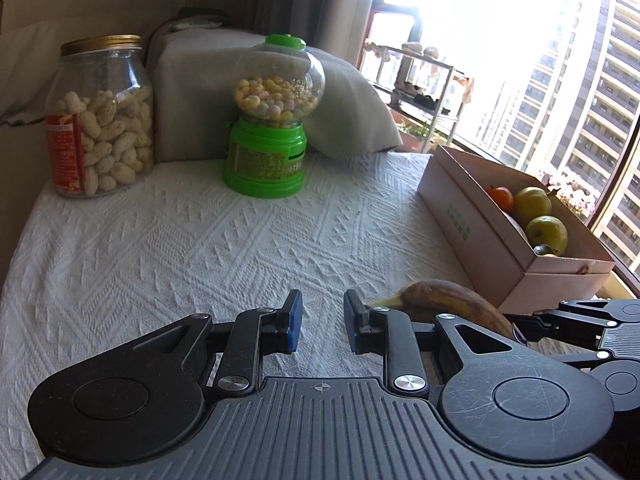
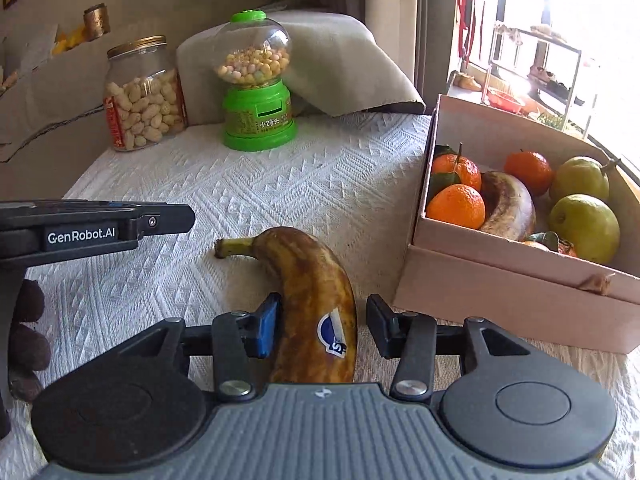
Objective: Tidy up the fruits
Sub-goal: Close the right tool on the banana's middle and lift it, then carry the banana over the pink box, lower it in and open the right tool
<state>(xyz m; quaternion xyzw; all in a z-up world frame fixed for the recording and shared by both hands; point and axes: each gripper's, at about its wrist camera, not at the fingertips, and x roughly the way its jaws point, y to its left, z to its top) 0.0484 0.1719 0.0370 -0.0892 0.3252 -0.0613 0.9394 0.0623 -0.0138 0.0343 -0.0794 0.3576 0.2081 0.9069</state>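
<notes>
One brown-mottled curved banana (image 2: 312,300) lies on the white woven-textured bench cloth (image 2: 320,184) between the spread right hand-held gripper (image 2: 320,330) fingers, while the left hand-held gripper (image 1: 322,326) gapes empty.

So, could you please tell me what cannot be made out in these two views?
- Left wrist view: most of the loose banana is hidden behind the left gripper; the box wall hides the lower fruit.
- Right wrist view: the loose banana's near end disappears under the right gripper; whether the right pad touches it is unclear.
- Right wrist view: the dark objects at the left edge are unidentifiable.
</notes>
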